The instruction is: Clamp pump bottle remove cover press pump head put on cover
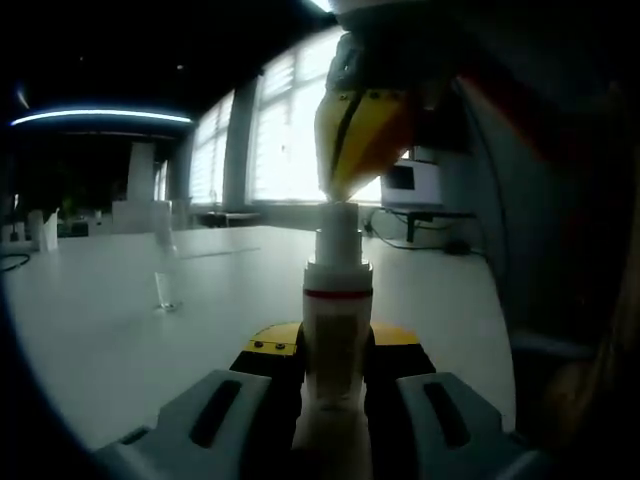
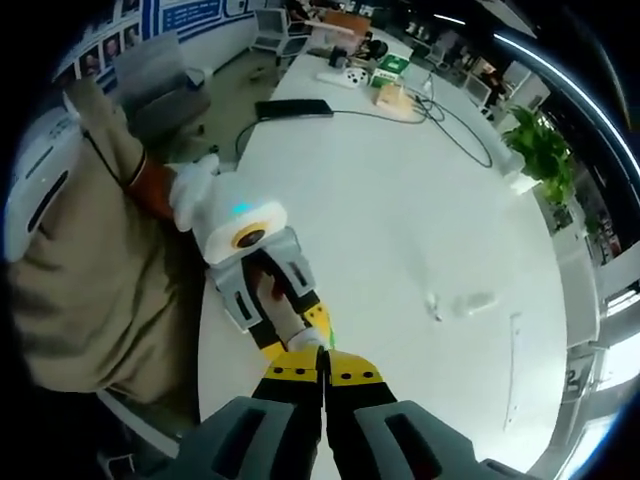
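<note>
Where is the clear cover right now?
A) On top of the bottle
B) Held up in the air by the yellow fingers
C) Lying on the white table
C: in the right gripper view the clear cover lies on the white table, apart from the pump bottle, whose pump head is bare under the right gripper.

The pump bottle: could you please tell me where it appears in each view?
Left gripper view: the pump bottle stands upright at centre between the left gripper, the right gripper touching its top.
Right gripper view: lower centre, beneath the right gripper.
Shared landmark: the clear cover on the white table.
</note>
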{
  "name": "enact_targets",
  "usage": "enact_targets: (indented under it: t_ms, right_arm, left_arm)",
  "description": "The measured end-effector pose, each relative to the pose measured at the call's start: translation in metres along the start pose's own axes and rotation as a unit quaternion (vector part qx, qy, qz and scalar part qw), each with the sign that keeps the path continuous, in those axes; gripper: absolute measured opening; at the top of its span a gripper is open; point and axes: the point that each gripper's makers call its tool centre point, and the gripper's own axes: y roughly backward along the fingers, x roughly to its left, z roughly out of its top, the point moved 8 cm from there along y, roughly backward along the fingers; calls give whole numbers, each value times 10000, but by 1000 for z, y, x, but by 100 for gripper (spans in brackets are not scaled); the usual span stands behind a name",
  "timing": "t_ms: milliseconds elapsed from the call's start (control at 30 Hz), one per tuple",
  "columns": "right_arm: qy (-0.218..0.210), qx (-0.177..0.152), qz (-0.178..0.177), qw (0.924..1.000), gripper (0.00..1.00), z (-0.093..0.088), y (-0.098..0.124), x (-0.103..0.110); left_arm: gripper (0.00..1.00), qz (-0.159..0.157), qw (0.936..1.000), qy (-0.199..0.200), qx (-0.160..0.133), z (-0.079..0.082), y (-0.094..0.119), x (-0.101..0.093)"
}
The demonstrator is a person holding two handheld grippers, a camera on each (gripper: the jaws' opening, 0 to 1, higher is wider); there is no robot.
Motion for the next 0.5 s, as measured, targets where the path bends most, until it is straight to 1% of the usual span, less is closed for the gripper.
enact_targets:
  t_ms: [133, 200, 300, 500]
  right_arm:
    - [40, 4, 23, 10000, 0, 0, 1, -1]
    - [91, 7, 36, 10000, 0, 1, 1, 3]
    - [138, 20, 20, 9999, 0, 0, 1, 0]
    - [100, 36, 17, 9999, 0, 0, 2, -1]
  left_arm:
    - [14, -3, 10000, 0, 3, 0, 0, 1]
    - [14, -2, 10000, 8, 2, 0, 0, 1]
    - [14, 2, 10000, 10, 1, 0, 0, 0]
    - [14, -4, 10000, -8, 3, 0, -1, 2]
